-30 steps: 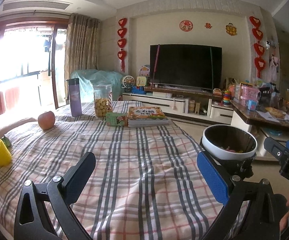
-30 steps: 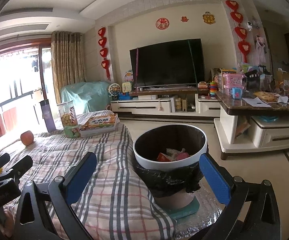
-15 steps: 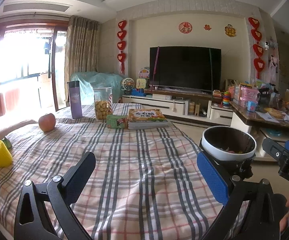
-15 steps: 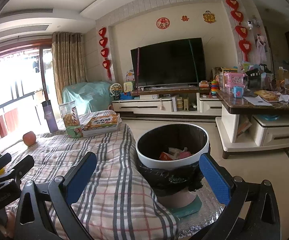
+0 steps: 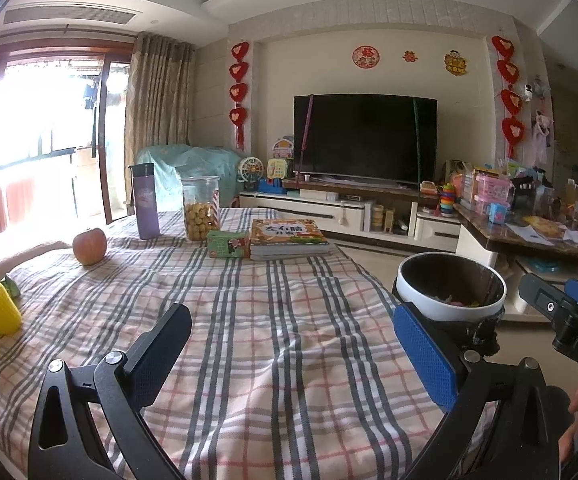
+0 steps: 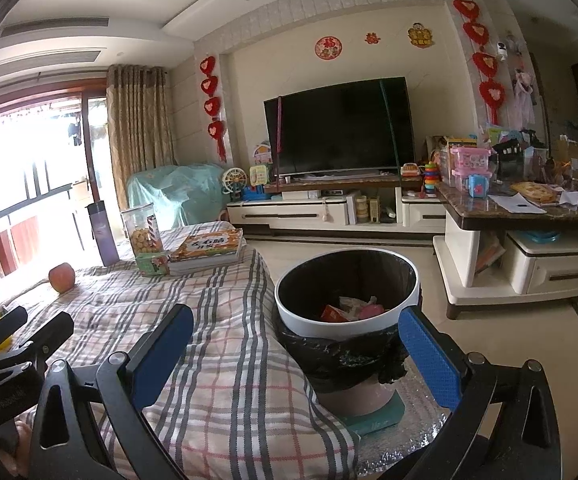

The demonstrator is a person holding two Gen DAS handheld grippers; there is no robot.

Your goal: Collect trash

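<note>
both hand-held grippers spread, holding nothing: left hand-held gripper (image 5: pixel 289 356) over tablecloth (image 5: pixel 273 320), right hand-held gripper (image 6: pixel 295 354) near bin (image 6: pixel 345 300).

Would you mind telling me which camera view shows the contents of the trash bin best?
The right wrist view: it looks down into the bin, showing red, white and pink wrappers inside. The left wrist view catches the bin at the right, where only slivers of trash show above the rim.

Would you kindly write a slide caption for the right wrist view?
Open right tongs hang over the lined bin, trash inside, beside the plaid-covered table.
</note>
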